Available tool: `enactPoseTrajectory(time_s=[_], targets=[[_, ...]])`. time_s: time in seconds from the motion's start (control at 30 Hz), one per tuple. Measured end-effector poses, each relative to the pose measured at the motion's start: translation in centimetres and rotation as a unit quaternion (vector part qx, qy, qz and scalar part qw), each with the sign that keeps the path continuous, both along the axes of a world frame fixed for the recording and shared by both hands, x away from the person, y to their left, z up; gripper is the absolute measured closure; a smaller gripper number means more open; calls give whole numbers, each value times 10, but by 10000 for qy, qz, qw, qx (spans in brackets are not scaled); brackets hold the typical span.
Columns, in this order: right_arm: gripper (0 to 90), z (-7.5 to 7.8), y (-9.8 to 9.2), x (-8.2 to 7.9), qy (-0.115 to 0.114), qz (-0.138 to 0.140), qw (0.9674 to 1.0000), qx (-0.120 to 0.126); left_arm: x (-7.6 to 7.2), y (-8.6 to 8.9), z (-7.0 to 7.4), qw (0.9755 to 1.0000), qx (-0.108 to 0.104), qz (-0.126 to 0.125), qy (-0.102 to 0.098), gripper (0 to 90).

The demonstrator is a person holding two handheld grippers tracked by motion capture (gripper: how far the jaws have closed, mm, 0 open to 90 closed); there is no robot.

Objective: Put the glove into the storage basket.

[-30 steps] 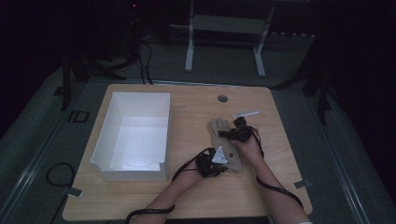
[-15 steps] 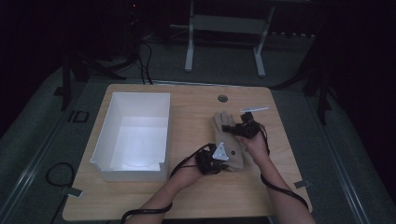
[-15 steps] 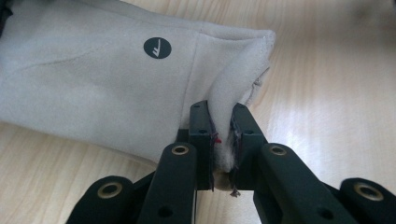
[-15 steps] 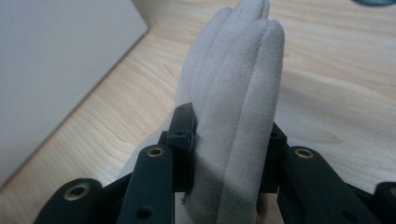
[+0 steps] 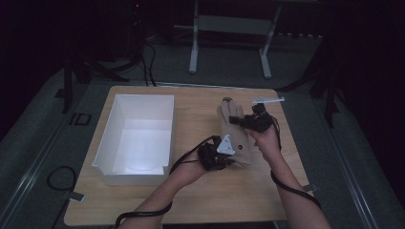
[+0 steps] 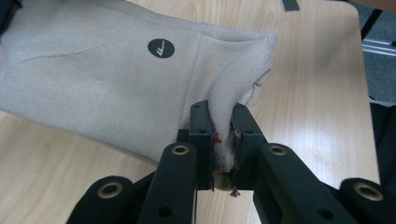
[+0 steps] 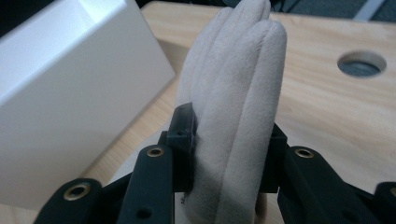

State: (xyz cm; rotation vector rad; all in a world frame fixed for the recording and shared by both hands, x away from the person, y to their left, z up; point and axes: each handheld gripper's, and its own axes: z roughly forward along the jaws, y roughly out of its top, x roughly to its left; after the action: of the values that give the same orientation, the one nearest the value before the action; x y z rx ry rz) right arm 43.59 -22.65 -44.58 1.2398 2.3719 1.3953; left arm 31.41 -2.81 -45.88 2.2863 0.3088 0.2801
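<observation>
Both hands have lifted since the earlier frame, raising the beige glove off the wooden table. Its cuff end is clenched in the left gripper, and the right gripper grips its 4 bunched fingers. It hangs stretched between them, right of the white bin.

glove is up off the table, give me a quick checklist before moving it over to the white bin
1. Left gripper clamped on the glove cuff edge: ok.
2. Right gripper clamped across the glove's fingers: ok.
3. Glove spans between both grippers, no part slipping out: ok.
4. Glove fully lifted off the table: cannot tell.
5. White bin open, inside free of things: ok.
6. Tabletop between glove and bin free of obstacles: ok.
</observation>
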Motion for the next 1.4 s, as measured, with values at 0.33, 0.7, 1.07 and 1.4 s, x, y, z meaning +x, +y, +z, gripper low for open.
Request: enactPoseTrajectory(time_s=[0.33,0.7,1.07,1.4], targets=[[663,39,14,-2,-225,63,9997,102,0,18,36,9999,91,23,-127,826],[663,61,39,-2,-300,230,9990,234,-3,42,54,9997,152,121,-174,826],[663,71,76,0,-365,407,9982,232,-6,71,59,9992,156,317,-186,826],[663,79,109,-1,-418,588,9972,212,-11,103,62,9982,154,550,-182,826]])
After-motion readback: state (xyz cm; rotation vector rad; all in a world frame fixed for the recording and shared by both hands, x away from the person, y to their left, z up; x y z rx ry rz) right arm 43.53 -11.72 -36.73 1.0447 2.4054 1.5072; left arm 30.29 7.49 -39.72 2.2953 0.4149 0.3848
